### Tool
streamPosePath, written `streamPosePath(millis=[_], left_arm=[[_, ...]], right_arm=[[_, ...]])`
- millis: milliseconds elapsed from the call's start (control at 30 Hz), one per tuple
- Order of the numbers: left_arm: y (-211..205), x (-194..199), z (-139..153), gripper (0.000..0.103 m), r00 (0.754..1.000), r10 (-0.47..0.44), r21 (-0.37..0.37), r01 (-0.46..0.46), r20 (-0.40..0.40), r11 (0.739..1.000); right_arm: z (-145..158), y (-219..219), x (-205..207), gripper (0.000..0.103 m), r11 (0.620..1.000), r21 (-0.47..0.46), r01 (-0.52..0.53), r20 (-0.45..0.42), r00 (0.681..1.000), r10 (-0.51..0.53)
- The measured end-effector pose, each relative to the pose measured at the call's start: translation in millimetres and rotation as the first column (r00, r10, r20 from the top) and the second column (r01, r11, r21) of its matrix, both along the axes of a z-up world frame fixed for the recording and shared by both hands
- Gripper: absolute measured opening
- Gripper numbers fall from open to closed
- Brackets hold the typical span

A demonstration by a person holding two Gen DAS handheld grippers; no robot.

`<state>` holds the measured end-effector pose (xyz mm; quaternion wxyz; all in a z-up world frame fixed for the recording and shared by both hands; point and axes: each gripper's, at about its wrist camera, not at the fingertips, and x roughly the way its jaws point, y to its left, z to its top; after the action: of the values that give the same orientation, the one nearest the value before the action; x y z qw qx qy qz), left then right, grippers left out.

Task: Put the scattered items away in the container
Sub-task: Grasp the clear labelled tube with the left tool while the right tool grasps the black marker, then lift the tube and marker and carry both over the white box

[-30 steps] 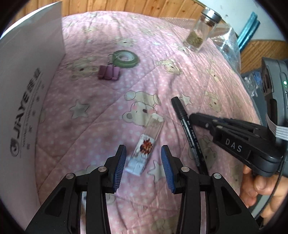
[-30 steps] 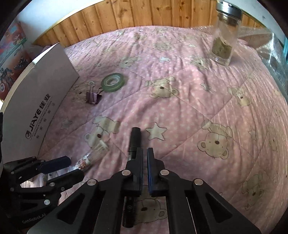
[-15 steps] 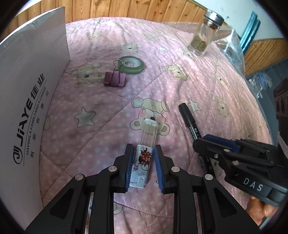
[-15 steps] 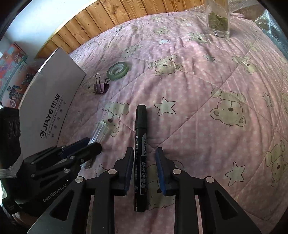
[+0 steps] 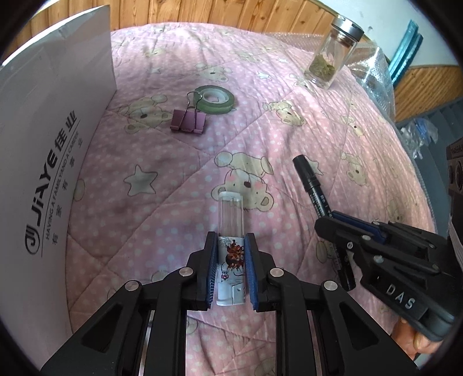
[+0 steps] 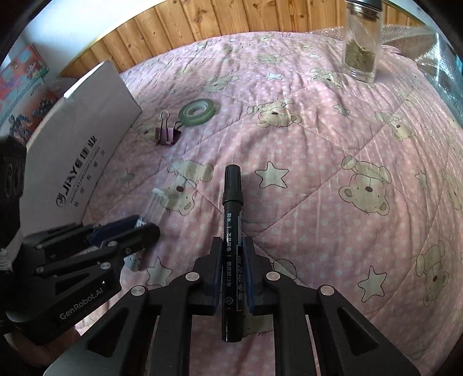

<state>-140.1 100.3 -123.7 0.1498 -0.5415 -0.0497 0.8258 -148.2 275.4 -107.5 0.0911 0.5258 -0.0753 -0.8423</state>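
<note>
While both grips are already made, I read each view in turn.

Left wrist view, left tongs (image 5: 231,270): clamped on the printed lower end of the small clear plastic tube with a cartoon sticker (image 5: 230,231); I hold it low so its clear end sticks out ahead, ready to tip into the box.
Left wrist view, container: the white cardboard box printed JIAYE (image 5: 43,150) stands at the left edge of the pink quilted bedspread with bears and stars (image 5: 162,185); its inside is hidden from me.
Left wrist view, leftovers: the pink binder clip (image 5: 188,121) touches the green roll of tape (image 5: 214,99); the glass jar with a metal lid and dried leaves (image 5: 327,60) stands upright, well apart.
Right wrist view, right tongs (image 6: 233,273): shut on the barrel of the black marker pen (image 6: 231,231), cap pointing away, gripped near the middle so it should balance.
Right wrist view, surface: soft and rumpled, so I judge things could roll or sink.
Right wrist view, room: wooden panelling (image 6: 202,23) behind; colourful boxes (image 6: 20,81) beyond the container.
</note>
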Motion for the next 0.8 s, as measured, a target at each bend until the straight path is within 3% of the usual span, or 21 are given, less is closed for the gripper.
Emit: streamPosePath(millis=[167, 800], left_arm=[[-5, 12, 8, 0.019, 1.0, 0.016, 0.012, -0.016, 0.0, 1.0], [-21, 51, 52, 0.019, 0.998, 0.038, 0.081, -0.033, -0.056, 0.996]], right_arm=[[2, 7, 3, 0.015, 0.997, -0.069, 0.025, 0.014, 1.0, -0.024], [5, 0, 39, 0.015, 0.99, -0.14, 0.022, 0.035, 0.999, -0.017]])
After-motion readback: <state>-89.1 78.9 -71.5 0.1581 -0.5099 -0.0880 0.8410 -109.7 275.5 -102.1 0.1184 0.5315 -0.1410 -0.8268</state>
